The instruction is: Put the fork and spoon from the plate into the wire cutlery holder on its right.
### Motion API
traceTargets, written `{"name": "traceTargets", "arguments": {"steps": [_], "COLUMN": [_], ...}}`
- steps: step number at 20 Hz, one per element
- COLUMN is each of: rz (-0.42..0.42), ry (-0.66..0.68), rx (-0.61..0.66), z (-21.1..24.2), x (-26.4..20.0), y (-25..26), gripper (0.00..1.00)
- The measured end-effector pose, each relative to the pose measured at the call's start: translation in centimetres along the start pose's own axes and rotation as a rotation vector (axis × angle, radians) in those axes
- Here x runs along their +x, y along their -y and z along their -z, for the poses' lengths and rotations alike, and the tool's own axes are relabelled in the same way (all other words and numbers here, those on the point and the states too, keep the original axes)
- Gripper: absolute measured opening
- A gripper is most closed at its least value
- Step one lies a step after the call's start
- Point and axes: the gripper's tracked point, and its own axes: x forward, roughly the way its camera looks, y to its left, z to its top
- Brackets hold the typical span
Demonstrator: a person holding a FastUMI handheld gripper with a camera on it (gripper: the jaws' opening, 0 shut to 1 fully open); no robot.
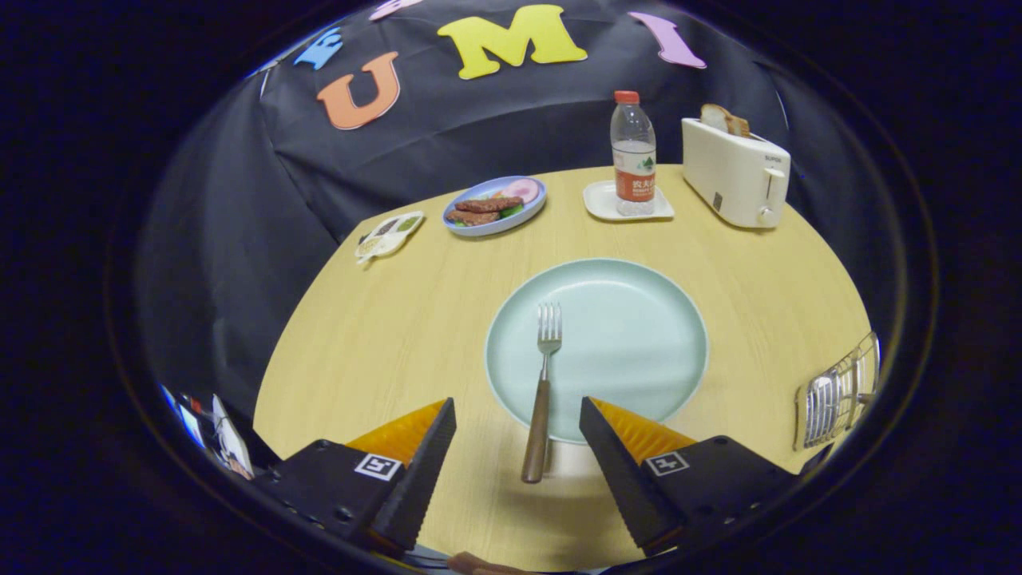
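In the gripper view, a pale wood-grain tabletop (pixel 383 335) with a curved far edge is seen against the booth's black cloth wall. Along that far edge are ranged a small divided dish (pixel 389 235) at about 10 o'clock from the plate, a blue dish of food (pixel 495 204) at 11 o'clock, a water bottle (pixel 633 153) standing on a small white tray (pixel 627 202) at 12 o'clock, and a toaster (pixel 735 172) with bread in its slot at 1 o'clock. Bare tabletop is left all round the plate (pixel 623 335), widest on its 9 o'clock side and between the plate and the far things. The wire holder (pixel 837 393) is seen at 4 o'clock from the plate, apart from it, near the tabletop's right edge. The gripper (pixel 517 419) is held wide open with nothing grasped. The fork (pixel 541 391) lies between the fingers, touched by neither: its tines rest on the plate toward 12 o'clock, and its wooden handle runs over the near rim toward 6 o'clock.
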Motion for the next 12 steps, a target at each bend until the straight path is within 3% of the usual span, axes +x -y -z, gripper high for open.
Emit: {"name": "traceTargets", "arguments": {"steps": [3,7,10,12], "rz": [0.051,0.096,0.11,0.154], "ry": [-0.011,-0.03,-0.065,-0.081], "rx": [0.016,0.046,0.061,0.077], "z": [-0.2,-0.7,-0.1,0.1], "x": [1.8,3.9,5.0,5.8], "y": [0.8,1.5,1.2,1.7], "gripper": [0.84,0.58,0.46,0.22]}}
